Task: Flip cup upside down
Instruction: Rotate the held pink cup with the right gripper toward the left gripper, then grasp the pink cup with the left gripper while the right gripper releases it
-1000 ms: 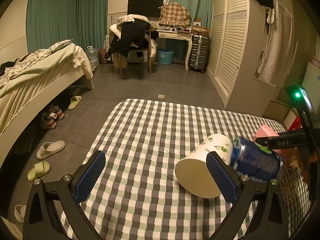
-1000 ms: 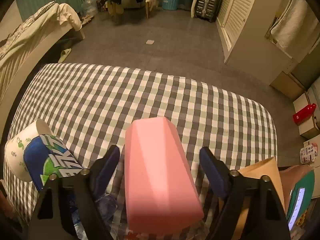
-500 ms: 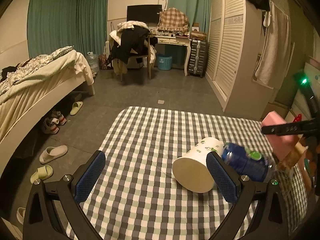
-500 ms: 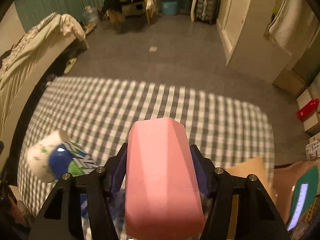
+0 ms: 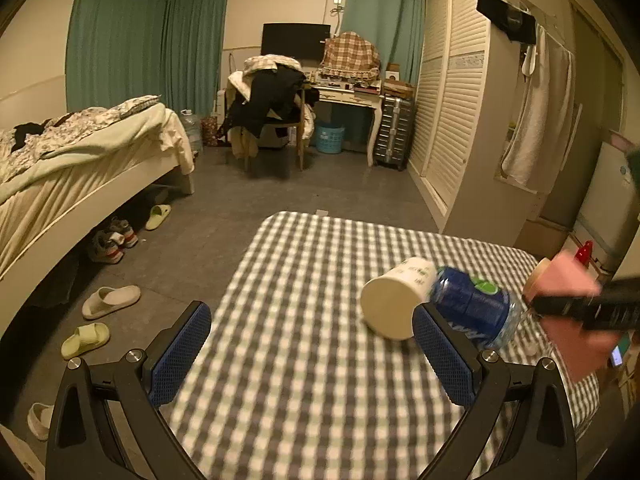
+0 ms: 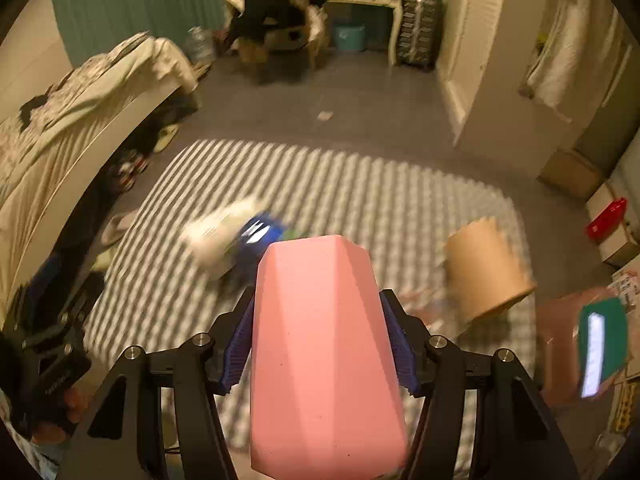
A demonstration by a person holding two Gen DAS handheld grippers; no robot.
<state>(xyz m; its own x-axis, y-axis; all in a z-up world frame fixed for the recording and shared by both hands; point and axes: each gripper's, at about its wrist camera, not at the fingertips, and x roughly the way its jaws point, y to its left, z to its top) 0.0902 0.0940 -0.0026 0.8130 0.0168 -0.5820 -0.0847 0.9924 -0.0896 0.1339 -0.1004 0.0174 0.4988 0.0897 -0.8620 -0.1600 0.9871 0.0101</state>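
My right gripper (image 6: 320, 340) is shut on a pink faceted cup (image 6: 324, 344) and holds it above the checked table; the cup also shows blurred at the right of the left wrist view (image 5: 568, 300). My left gripper (image 5: 312, 352) is open and empty over the near part of the checked tablecloth (image 5: 304, 380). A white paper cup (image 5: 394, 298) lies on its side on the cloth, its mouth toward me, just left of my left gripper's right finger (image 5: 444, 356).
A blue-labelled plastic bottle (image 5: 472, 306) lies against the white cup. A tan paper cup (image 6: 486, 270) lies tilted on the table's right side. A bed (image 5: 80, 172) stands left, slippers (image 5: 108, 300) on the floor, a wardrobe (image 5: 460, 120) right.
My right gripper closed on the pink cup and lifted it up and back. My left gripper pulled back from the white cup, staying open.
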